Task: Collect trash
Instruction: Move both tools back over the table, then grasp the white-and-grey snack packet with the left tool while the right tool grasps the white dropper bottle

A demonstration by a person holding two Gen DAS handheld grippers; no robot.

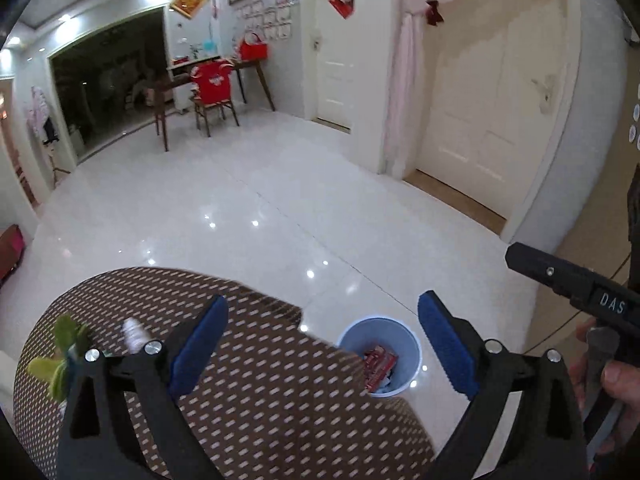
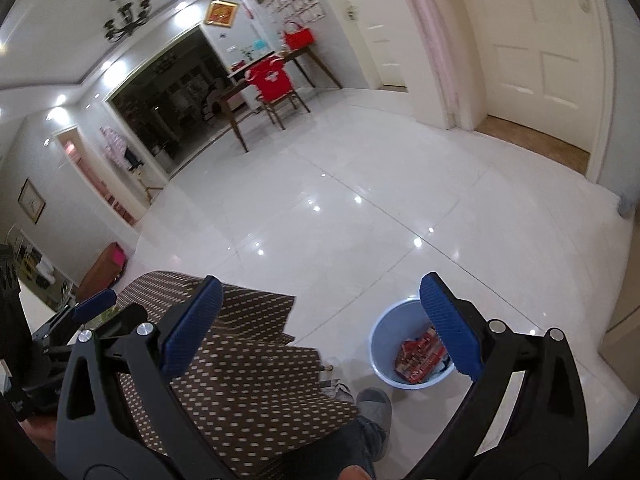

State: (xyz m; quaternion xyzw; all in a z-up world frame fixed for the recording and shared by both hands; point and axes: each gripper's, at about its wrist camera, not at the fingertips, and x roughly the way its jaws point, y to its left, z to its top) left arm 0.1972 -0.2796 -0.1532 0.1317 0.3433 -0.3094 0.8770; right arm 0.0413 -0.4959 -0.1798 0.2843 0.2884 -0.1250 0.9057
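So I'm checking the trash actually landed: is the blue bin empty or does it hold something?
Not empty. The blue bin stands upright on the floor with a red package inside, below its rim.

The floor (image 2: 360,216) is white, shiny tile with little spots of light on it. A wooden desk (image 1: 208,80) stands far off by the wall. A chair (image 1: 214,96) with a red cover sits at it. Left of the desk is a big dark window (image 1: 108,84). Right of it are cream doors (image 1: 488,112). A black lamp (image 2: 126,20) hangs above.

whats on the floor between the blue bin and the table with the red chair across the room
Nothing: bare glossy white tile runs from the blue bin to the red chair at the far table. The right wrist view shows the whole stretch; the left wrist view agrees.
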